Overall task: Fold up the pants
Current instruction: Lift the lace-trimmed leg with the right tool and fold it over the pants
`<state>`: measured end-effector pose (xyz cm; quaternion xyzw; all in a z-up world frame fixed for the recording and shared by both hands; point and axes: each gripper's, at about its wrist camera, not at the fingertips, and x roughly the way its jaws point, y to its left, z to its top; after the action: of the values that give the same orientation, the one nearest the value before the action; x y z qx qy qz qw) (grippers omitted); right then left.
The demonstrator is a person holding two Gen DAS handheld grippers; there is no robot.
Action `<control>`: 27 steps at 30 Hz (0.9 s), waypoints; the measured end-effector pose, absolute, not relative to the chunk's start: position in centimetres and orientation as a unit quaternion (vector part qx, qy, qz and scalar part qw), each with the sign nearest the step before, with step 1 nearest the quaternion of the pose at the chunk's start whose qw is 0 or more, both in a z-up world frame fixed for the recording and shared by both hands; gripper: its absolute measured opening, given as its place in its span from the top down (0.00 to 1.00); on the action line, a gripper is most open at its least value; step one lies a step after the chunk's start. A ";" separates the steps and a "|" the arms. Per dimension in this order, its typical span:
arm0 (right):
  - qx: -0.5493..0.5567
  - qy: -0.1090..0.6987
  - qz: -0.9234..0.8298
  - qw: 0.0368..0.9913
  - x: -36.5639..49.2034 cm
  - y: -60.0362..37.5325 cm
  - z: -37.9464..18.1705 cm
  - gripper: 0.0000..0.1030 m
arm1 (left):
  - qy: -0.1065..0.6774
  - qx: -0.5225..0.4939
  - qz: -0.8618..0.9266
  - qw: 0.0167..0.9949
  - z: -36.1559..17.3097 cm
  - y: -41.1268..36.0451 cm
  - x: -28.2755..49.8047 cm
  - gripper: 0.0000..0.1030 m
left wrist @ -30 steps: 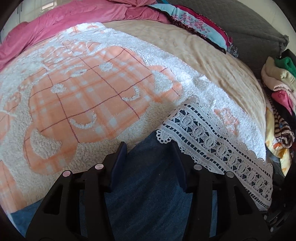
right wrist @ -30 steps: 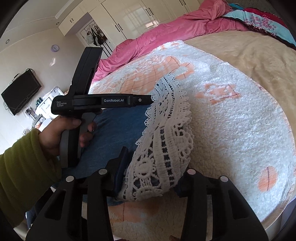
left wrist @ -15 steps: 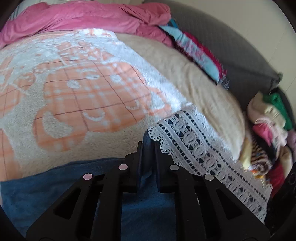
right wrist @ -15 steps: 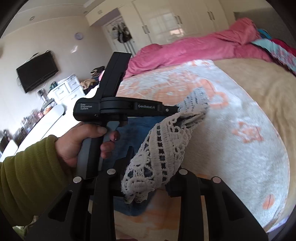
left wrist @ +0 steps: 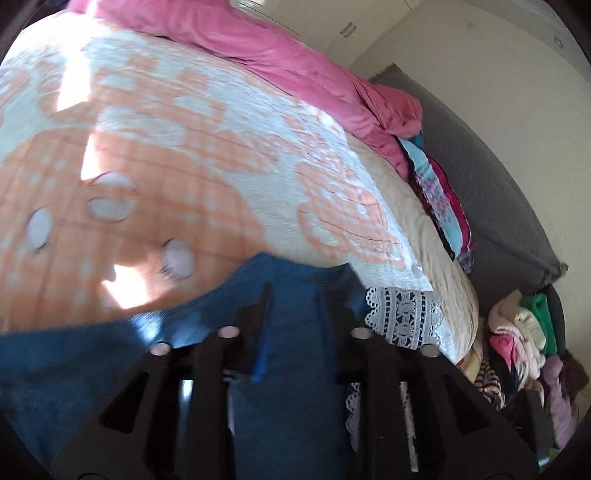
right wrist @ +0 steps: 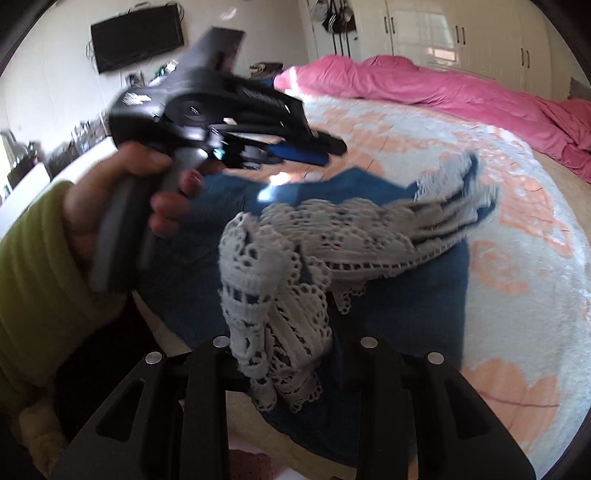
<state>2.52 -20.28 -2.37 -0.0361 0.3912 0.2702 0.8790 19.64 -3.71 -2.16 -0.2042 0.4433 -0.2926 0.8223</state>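
The blue denim pants (left wrist: 288, 398) with a white lace hem (left wrist: 402, 314) lie on the orange and white blanket (left wrist: 166, 155). In the left wrist view my left gripper (left wrist: 293, 295) stands open above the denim, nothing between its fingers. In the right wrist view the left gripper (right wrist: 325, 151) floats above the pants (right wrist: 406, 310), held by a hand in a green sleeve. My right gripper (right wrist: 295, 350) is shut on the bunched lace hem (right wrist: 280, 295) and holds it lifted over the denim.
A pink duvet (left wrist: 295, 62) lies along the far side of the bed. A pile of clothes (left wrist: 517, 339) sits beside the bed at the right, by a grey headboard (left wrist: 498, 192). A wall TV (right wrist: 136, 35) and white wardrobes (right wrist: 461, 33) stand behind.
My left gripper has opened, let go of the denim and lifted off it. My right gripper has carried the lace hem over the denim toward the left.
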 end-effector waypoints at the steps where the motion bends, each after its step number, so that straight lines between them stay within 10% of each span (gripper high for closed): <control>1: -0.045 0.392 0.269 0.879 2.4 -19.9 -2.7 0.66 | 0.439 -0.209 -0.290 0.824 -2.3 -3.0 19.1 0.63; 8: -0.056 0.384 0.262 0.884 1.2 -19.9 -2.7 0.52 | 0.417 -0.269 -0.296 0.816 -3.0 0.4 16.3 0.45; 27: -0.140 0.345 0.243 0.896 -1.5 -18.7 -3.9 0.49 | 0.494 -0.269 -0.268 0.782 -5.5 -1.8 18.3 0.39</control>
<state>-1.52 -18.71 -3.86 -0.1404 0.3451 0.2426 0.8957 18.26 -1.76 -5.48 -0.2688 0.4937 -0.2683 0.7823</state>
